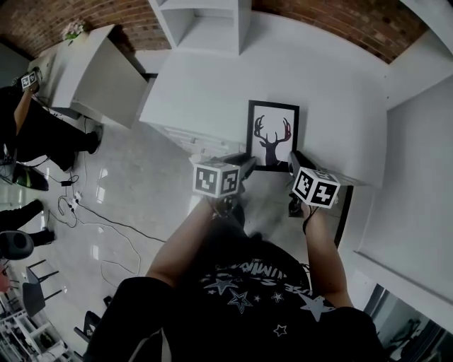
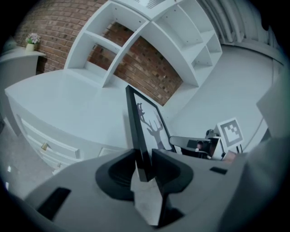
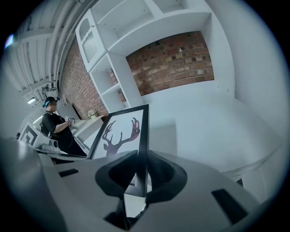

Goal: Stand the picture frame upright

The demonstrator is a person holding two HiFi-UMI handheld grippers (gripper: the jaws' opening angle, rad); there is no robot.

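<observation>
The picture frame [image 1: 272, 134] has hidden lower corners.

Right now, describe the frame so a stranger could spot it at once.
Find the white counter under the white shelves on the brick wall. At its near edge is one black frame, gripped at its sides by the left gripper and right gripper. Nothing else there shows a dark deer-head silhouette on white.

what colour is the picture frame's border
Black; the picture frame shows best in the head view.
</observation>
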